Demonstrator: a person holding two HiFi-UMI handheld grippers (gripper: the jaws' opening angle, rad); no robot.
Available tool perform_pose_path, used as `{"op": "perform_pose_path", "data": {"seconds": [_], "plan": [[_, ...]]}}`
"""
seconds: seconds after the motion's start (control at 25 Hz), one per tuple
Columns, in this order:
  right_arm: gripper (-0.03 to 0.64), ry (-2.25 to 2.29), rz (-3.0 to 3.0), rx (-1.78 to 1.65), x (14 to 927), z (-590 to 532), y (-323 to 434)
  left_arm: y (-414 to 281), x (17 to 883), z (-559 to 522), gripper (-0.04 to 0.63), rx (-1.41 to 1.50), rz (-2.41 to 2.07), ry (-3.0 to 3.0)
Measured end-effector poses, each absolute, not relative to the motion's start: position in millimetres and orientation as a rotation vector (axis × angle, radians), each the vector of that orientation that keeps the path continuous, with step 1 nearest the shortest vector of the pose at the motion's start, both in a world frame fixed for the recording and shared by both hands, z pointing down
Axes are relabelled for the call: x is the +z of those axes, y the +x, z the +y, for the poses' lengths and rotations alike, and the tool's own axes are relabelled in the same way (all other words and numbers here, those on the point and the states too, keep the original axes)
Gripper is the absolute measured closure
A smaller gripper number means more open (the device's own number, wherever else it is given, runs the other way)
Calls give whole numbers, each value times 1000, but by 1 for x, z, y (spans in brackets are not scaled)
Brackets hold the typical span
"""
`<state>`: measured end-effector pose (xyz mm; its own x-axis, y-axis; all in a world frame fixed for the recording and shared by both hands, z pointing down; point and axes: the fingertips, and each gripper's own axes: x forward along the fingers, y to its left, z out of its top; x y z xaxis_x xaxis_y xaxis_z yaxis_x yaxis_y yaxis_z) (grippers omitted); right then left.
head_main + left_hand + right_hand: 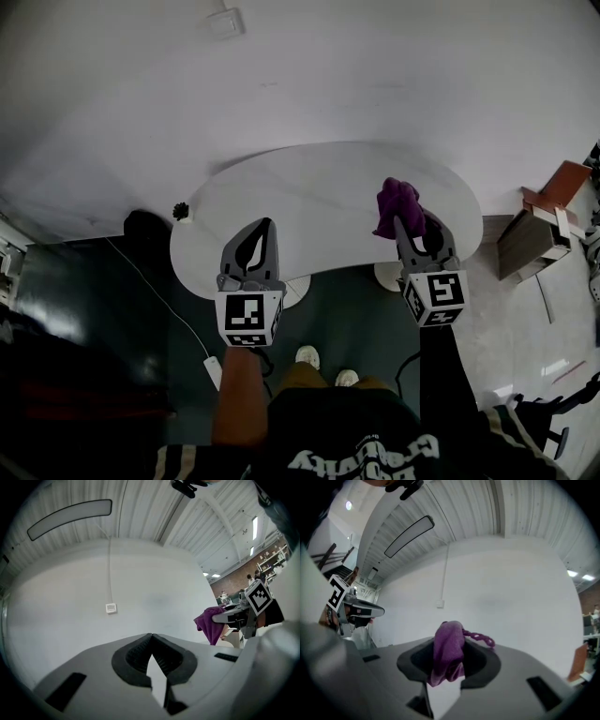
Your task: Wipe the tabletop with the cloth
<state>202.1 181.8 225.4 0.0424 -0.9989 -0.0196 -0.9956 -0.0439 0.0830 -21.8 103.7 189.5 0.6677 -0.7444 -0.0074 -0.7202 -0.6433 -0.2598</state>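
The white bench (328, 183) is seen from above, and both grippers are held over its near edge. The fingers of the left gripper (266, 225) are drawn together at their tips. A purple cloth (397, 202) is clamped at the tips of the right gripper (411, 230) and is bunched up just beyond its fingers. A small dark object (181, 211) is set on the bench to the left of the left fingers, near the rim. A wooden box (539, 230) is seen on the floor (356, 319), well to the right of the right fingers. A pair of light shoes (307, 356) is seen on the floor behind the fingers, between the two grippers.
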Motion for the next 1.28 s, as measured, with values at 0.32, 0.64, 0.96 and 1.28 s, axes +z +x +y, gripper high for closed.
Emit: {"op": "perform_pose_path", "data": {"seconds": [0.32, 0.64, 0.96, 1.28], "plan": [[477, 2144, -2212, -79, 236, 100, 174, -45, 194, 28, 595, -142, 1236, -2628], [485, 2155, -2230, 4, 252, -26, 126, -93, 219, -94, 595, -137, 1304, -2636], [489, 2017, -2278, 125, 294, -183, 36, -143, 254, -232, 595, -210, 1302, -2658], [488, 1829, -2319, 214, 365, -309, -42, -177, 315, -333, 595, -285, 1326, -2713]]}}
